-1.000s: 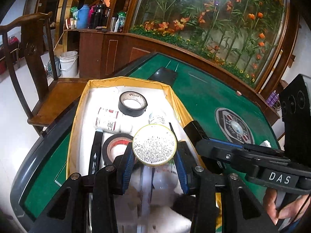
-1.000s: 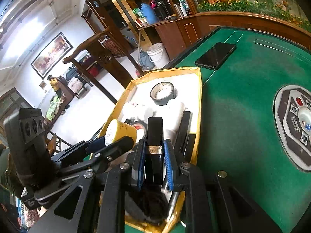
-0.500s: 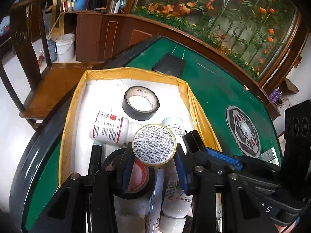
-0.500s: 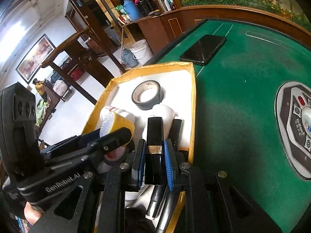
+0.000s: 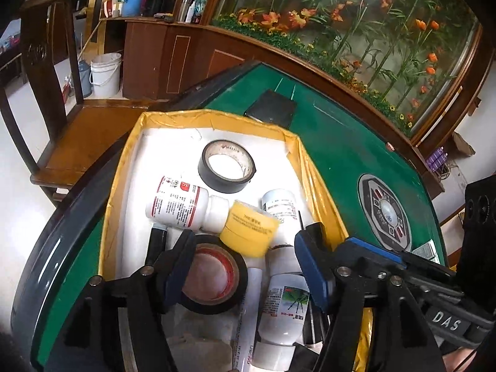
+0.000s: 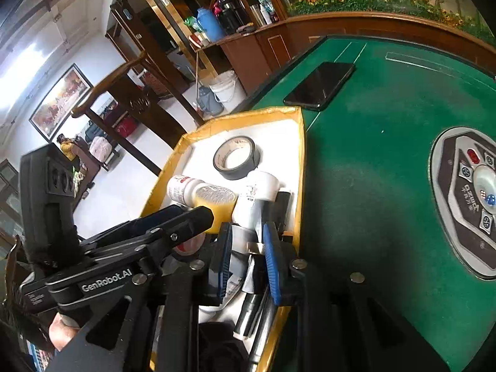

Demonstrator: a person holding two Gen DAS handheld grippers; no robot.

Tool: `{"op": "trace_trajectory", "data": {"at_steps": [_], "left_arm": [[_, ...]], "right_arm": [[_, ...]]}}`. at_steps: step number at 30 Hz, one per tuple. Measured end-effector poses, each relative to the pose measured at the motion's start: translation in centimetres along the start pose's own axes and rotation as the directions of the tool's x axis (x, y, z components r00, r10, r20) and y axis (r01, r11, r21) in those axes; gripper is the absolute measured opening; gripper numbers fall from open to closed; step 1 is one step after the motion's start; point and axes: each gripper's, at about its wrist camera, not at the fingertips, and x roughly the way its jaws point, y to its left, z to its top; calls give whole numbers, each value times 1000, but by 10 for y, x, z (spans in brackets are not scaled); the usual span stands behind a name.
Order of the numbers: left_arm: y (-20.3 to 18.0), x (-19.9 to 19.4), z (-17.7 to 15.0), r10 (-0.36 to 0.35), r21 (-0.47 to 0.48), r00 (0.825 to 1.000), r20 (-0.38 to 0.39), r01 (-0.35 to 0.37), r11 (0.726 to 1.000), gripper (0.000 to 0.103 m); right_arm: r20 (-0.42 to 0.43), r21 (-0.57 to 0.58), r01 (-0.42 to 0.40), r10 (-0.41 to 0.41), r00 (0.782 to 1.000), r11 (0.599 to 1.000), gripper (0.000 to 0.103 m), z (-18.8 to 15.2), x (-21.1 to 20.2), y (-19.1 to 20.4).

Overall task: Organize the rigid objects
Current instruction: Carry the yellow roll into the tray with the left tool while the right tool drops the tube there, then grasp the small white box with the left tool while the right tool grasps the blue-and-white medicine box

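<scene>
A yellow-rimmed box [image 5: 322, 198] with a white floor sits on the green table. It holds two black tape rolls [image 5: 227, 170] [image 5: 214, 276], white bottles [image 5: 183, 203] [image 5: 283, 307] and pens. A yellow round tin [image 5: 249, 228] lies tilted on the pile, blurred; it also shows in the right wrist view [image 6: 214, 204]. My left gripper [image 5: 245, 271] is open and empty just above the pile. My right gripper [image 6: 248, 262] is open over the box's near end; a black bar with a gold band [image 6: 254, 248] lies between its fingers, loose.
A black phone [image 6: 321, 85] lies on the green felt beyond the box. A grey control panel [image 6: 468, 198] is set in the table's middle. A wooden chair [image 5: 55, 99] stands left of the table. A wooden counter runs along the far edge.
My left gripper opened and the yellow tin dropped onto the pile in the box. My right gripper widened and lowered, and the black bar left its grip.
</scene>
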Motion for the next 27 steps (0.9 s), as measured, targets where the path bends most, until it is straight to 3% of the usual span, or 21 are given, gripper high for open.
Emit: {"op": "trace_trajectory", "data": {"at_steps": [8, 20, 27], "left_arm": [[-28, -26, -10, -15, 52, 998, 64, 12, 999, 72], [-89, -12, -30, -12, 201, 1000, 17, 8, 980, 72], [-95, -4, -35, 37, 217, 999, 15, -40, 975, 72]], "right_arm": [[45, 32, -37, 36, 998, 999, 23, -12, -38, -23], [117, 134, -36, 20, 993, 990, 24, -39, -95, -92], [214, 200, 14, -58, 975, 980, 24, -52, -154, -145]]}}
